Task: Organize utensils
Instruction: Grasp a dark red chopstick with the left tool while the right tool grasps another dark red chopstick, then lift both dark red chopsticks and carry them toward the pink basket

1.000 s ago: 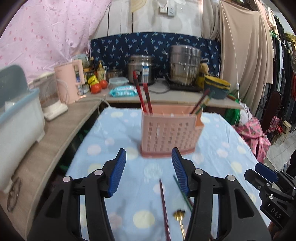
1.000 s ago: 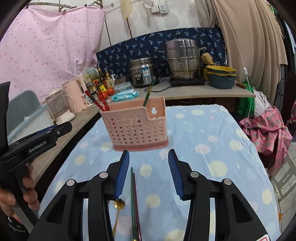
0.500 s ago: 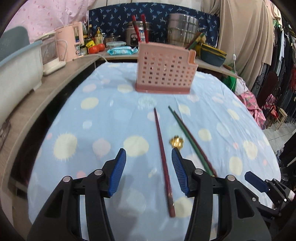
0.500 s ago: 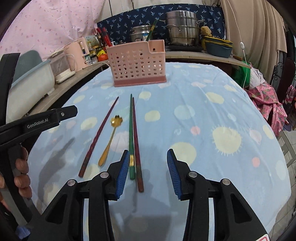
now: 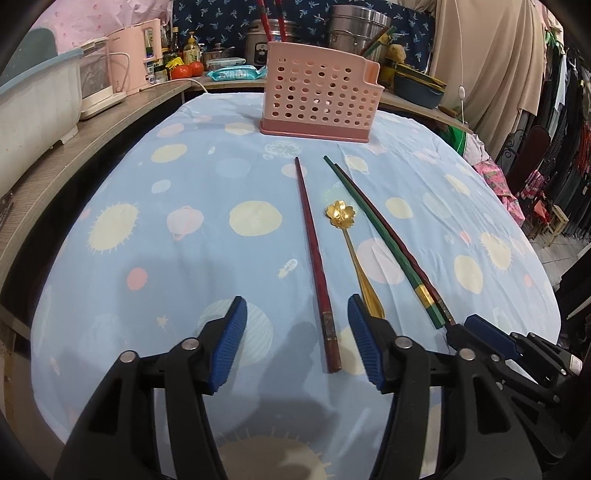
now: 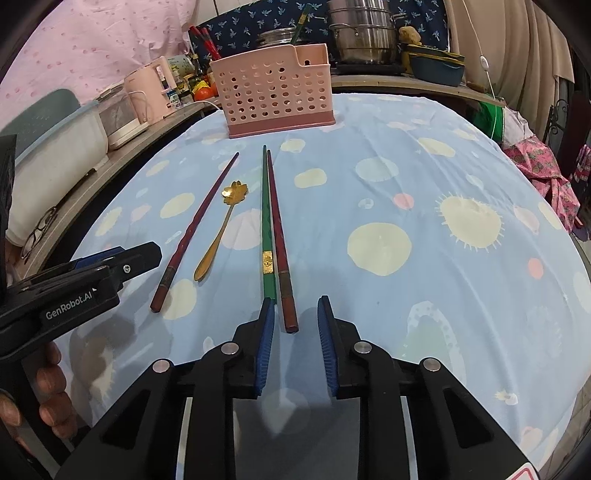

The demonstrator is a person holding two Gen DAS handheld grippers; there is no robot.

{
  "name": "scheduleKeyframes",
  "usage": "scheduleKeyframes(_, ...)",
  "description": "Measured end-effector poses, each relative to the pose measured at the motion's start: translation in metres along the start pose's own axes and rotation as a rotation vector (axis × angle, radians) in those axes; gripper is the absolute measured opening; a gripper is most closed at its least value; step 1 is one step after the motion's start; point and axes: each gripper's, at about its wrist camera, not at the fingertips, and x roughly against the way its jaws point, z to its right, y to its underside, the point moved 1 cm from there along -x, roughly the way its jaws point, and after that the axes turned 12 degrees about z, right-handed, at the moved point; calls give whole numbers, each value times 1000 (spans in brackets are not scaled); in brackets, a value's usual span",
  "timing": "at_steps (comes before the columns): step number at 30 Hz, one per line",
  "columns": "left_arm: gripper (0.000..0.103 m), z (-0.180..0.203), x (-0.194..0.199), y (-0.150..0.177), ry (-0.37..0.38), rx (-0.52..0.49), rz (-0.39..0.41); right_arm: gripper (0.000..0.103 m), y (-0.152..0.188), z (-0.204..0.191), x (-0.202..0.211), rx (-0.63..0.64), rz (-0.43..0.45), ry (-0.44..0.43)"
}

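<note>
A pink perforated utensil holder (image 5: pixel 317 103) (image 6: pixel 275 90) stands at the far side of the table with red and green chopsticks in it. On the cloth lie a dark red chopstick (image 5: pixel 314 254) (image 6: pixel 195 229), a gold flower-headed spoon (image 5: pixel 351 243) (image 6: pixel 221 225), a green chopstick (image 5: pixel 376 236) (image 6: pixel 266 221) and another dark red chopstick (image 6: pixel 279 236) beside it. My left gripper (image 5: pixel 293 325) is open, its jaws either side of the near end of the lone red chopstick. My right gripper (image 6: pixel 295 321) is open at the near ends of the green and red pair.
A blue cloth with planet prints (image 5: pixel 184 221) covers the table. A wooden counter (image 5: pixel 92 136) runs along the left with a white tub, a pink kettle (image 5: pixel 136 59) and bottles. Steel pots (image 6: pixel 362 33) and bowls stand behind the holder. Clothes hang at the right.
Both grippers have drawn back from the holder and come down to the near ends of the utensils on the cloth. Both have stayed open.
</note>
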Motion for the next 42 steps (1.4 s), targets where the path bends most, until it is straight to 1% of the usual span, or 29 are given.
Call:
scheduleKeyframes(8,56,2,-5,7,-4,-7,-13,20,1,1,-3,-10,-3,3)
scheduleKeyframes(11,54,3,-7,10,-3,-11,-22,19,1,2,-4,-13,-2,5)
scheduleKeyframes(13,50,3,-9,11,-5,-16,-33,18,1,2,-5,-15,-1,6)
scheduleKeyframes(14,45,3,-11,12,-7,-18,-38,18,1,2,-5,-15,-1,7)
scheduleKeyframes(17,39,3,-11,13,-12,-28,-34,18,1,2,-5,-14,-1,7)
scheduleKeyframes(19,33,3,-11,14,-11,-29,-34,18,1,2,-5,-15,0,7)
scheduleKeyframes(23,27,3,-11,14,-15,-31,-33,15,0,3,-6,-19,0,10)
scheduleKeyframes(26,18,3,-12,14,-11,-29,-34,13,0,4,-6,-23,-1,11)
scheduleKeyframes(28,10,3,-12,14,-7,-29,-36,11,0,4,-6,-25,0,12)
scheduleKeyframes(30,7,3,-12,14,1,-29,-41,10,0,5,-6,-27,0,12)
scheduleKeyframes(38,7,1,-9,11,20,-12,-55,9,-1,4,-2,-34,2,3)
scheduleKeyframes(42,7,-1,-3,7,26,4,-48,9,-4,3,5,-41,18,-6)
